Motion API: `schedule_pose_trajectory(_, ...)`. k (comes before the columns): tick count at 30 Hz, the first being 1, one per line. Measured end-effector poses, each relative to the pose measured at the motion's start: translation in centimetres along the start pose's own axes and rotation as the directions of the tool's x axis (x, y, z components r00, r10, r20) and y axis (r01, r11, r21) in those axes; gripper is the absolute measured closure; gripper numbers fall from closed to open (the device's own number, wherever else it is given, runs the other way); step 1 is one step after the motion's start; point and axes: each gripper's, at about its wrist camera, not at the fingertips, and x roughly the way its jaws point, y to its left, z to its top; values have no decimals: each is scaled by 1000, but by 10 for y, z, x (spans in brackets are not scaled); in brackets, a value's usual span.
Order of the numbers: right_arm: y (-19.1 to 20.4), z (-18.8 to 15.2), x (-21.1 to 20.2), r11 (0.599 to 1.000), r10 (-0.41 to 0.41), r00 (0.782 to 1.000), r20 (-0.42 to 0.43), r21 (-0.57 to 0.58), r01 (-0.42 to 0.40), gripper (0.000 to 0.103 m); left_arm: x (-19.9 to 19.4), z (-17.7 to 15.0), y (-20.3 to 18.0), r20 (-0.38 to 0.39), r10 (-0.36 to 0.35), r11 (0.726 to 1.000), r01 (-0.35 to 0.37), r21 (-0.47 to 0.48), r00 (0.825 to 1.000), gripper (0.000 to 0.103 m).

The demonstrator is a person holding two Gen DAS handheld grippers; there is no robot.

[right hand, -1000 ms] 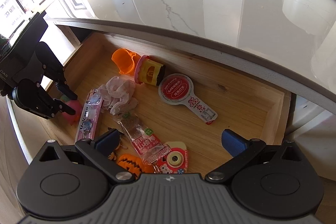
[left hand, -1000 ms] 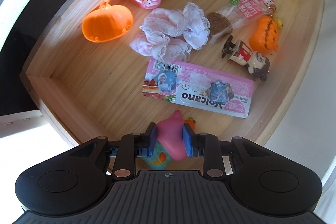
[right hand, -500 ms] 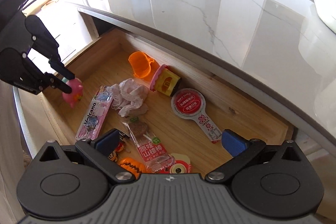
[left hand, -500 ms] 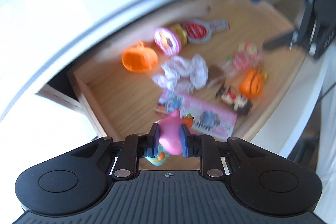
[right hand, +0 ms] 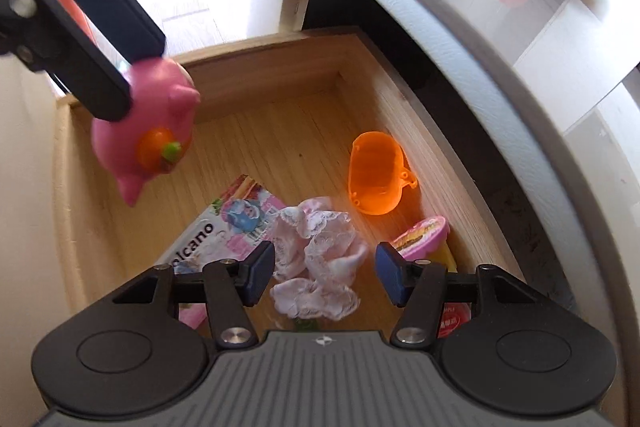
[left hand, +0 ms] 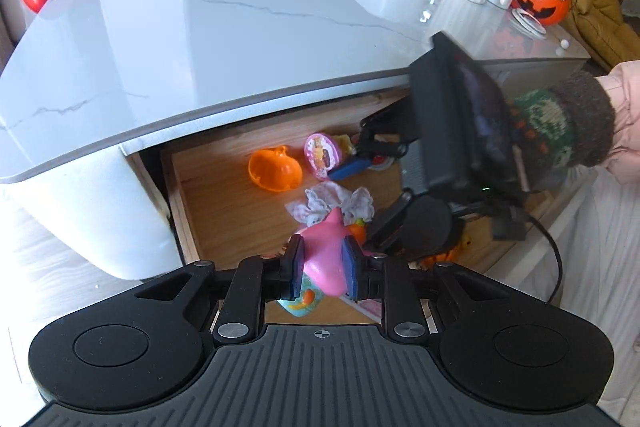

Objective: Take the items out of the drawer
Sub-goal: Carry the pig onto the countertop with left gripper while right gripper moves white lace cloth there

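The left gripper (left hand: 322, 269) pinches the pink toy (left hand: 326, 259) between its blue pads, lifted above the drawer (right hand: 280, 131). The right gripper (right hand: 325, 273) has just been closing; its jaws stand partly apart around the lace cloth (right hand: 320, 259), pads not yet touching it. The cloth lies mid-drawer, with the orange shell (right hand: 374, 183) beyond it toward the back wall and the Volcano pack (right hand: 224, 231) on its other side. To do this well, I judge the right should sink onto the cloth's thickest bunch, then pinch, avoiding the pack. The left should carry the toy clear of the drawer's front.
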Motion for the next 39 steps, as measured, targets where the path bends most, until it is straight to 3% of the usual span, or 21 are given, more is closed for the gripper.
schedule_pose_trajectory(1, 0, 2, 8, 1000, 9, 1000, -22, -1, -9, 50, 0, 1, 0, 4, 1, 1000, -1, 1, 1000, 80)
schedule_pose_trajectory(4, -8, 7, 22, 997, 68, 993, -95, 49, -64, 81, -5, 5, -3, 25, 7, 1000, -7, 7, 1000, 80)
schedule_pose_trajectory(7, -19, 4, -9, 991, 93, 993, -70, 100, -86, 87, -14, 20, -8, 109, -31, 1000, 31, 6, 994, 80)
schedule_pose_trajectory(11, -35, -15, -82, 980, 85, 996, 39, 178, -91, 87, -37, 63, -11, 272, -88, 996, 93, -5, 958, 80)
schedule_pose_trajectory(14, -50, -32, -135, 961, 30, 990, 137, 268, -66, 87, -34, 106, -16, 365, -62, 998, 63, 8, 929, 80)
schedule_pose_trajectory(17, -70, -48, -170, 925, -35, 980, 198, 378, -43, 87, -2, 151, -13, 422, -47, 996, 72, -44, 905, 79)
schedule_pose_trajectory(19, -78, -57, -185, 910, -90, 974, 210, 415, -5, 87, 28, 172, -9, 424, -18, 994, 61, -87, 905, 79)
schedule_pose_trajectory(20, -81, -59, -189, 903, -116, 971, 209, 430, 15, 87, 45, 180, -8, 425, 36, 993, 15, -115, 905, 80)
schedule_pose_trajectory(22, -92, -64, -198, 880, -165, 964, 206, 472, 49, 87, 61, 186, -11, 423, 97, 990, -43, -135, 901, 80)
schedule_pose_trajectory(27, -120, -61, -219, 833, -258, 931, 257, 547, 79, 87, 37, 169, -12, 478, 86, 991, -27, -128, 874, 80)
schedule_pose_trajectory(29, -134, -51, -217, 814, -293, 917, 272, 573, 91, 87, 22, 152, -10, 464, 86, 994, -45, -100, 882, 80)
schedule_pose_trajectory(33, -163, -33, -194, 759, -367, 885, 286, 642, 107, 86, 7, 109, -2, 371, 55, 993, -12, -117, 927, 80)
schedule_pose_trajectory(34, -172, -30, -186, 740, -373, 882, 288, 665, 96, 81, 6, 98, 0, 347, 52, 993, -10, -121, 937, 80)
schedule_pose_trajectory(37, -189, -28, -166, 690, -377, 892, 250, 718, 90, 36, 5, 66, 2, 276, 47, 996, -25, -82, 960, 80)
schedule_pose_trajectory(39, -186, -31, -161, 690, -381, 890, 250, 718, 93, 32, 9, 53, 1, 225, 55, 998, -45, -50, 973, 80)
